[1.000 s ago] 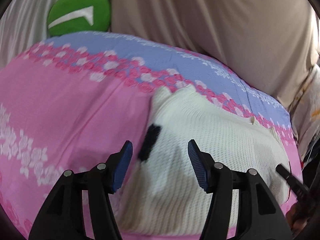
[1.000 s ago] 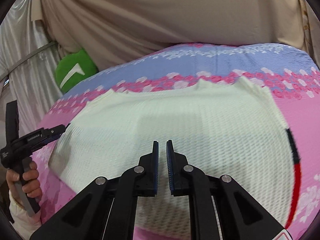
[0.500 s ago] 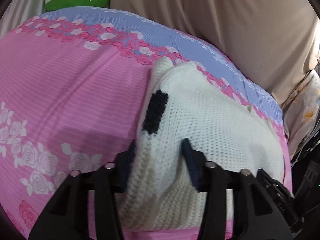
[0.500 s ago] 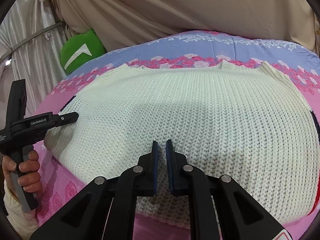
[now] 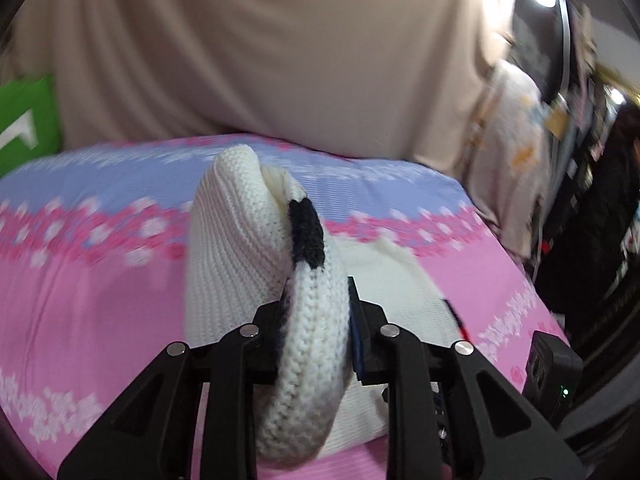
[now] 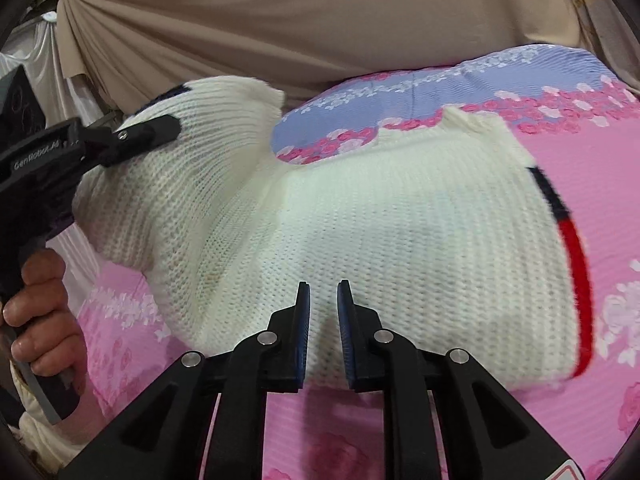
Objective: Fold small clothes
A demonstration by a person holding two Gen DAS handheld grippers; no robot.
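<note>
The white knitted sweater [image 6: 400, 232] is lying on the pink flowered bedsheet [image 6: 600, 184], and we are holding its left side raised in the air. Our left gripper [image 5: 316, 320] is clamping a rolled edge of the sweater. Our right gripper [image 6: 323, 312] is hovering over the near hem, its jaws slightly apart and gripping nothing.
</note>
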